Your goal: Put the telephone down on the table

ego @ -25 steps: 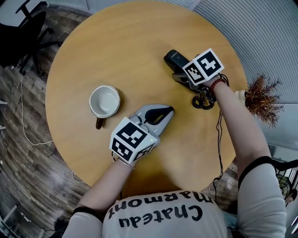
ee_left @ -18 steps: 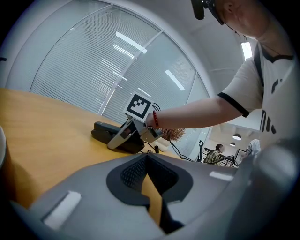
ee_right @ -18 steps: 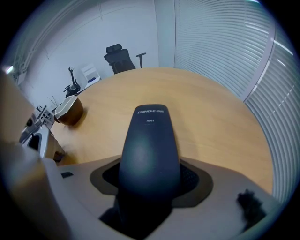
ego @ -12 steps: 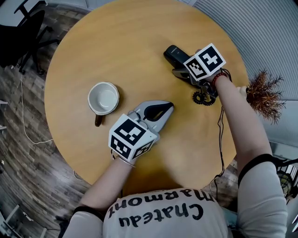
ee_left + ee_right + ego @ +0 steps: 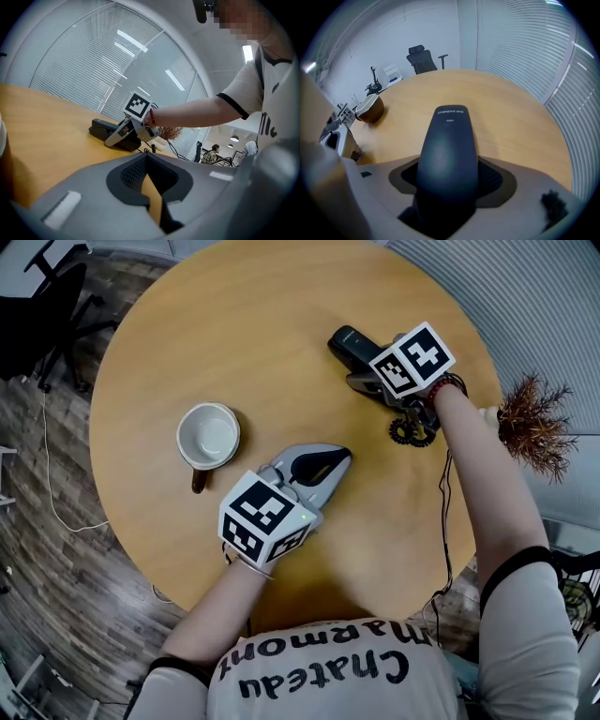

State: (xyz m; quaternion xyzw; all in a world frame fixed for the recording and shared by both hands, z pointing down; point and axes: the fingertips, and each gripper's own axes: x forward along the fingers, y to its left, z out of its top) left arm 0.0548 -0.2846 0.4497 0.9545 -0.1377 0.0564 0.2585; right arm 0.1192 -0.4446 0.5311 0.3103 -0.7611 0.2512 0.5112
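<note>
Ok — R gripper (image 5: 364, 381) pinching the black telephone (image 5: 347, 343), jaws pressed on its sides. The phone looks flat on the round table (image 5: 234, 324), far-right part, w/ coiled cord (image 5: 410, 432) just beside. L gripper (image 5: 339, 460) at mid-table — jaws together, nothing btw them. White cup (image 5: 209, 440) near it, to its left.

The person wears a white T-shirt (image 5: 319, 685) with big black letters (image 5: 323, 667) on the chest. Each short sleeve (image 5: 530, 624) ends in a thin black band (image 5: 511, 568). A red bead bracelet (image 5: 439, 389) is on the right wrist, and a thin black cable (image 5: 443, 512) lies along that arm. The left gripper (image 5: 330, 465) and right gripper (image 5: 367, 381) are grey with dark mesh pads (image 5: 136, 171). Each has 1 white cube (image 5: 265, 521) with black square marks. The left cube has a tiny green light (image 5: 307, 518).
</note>
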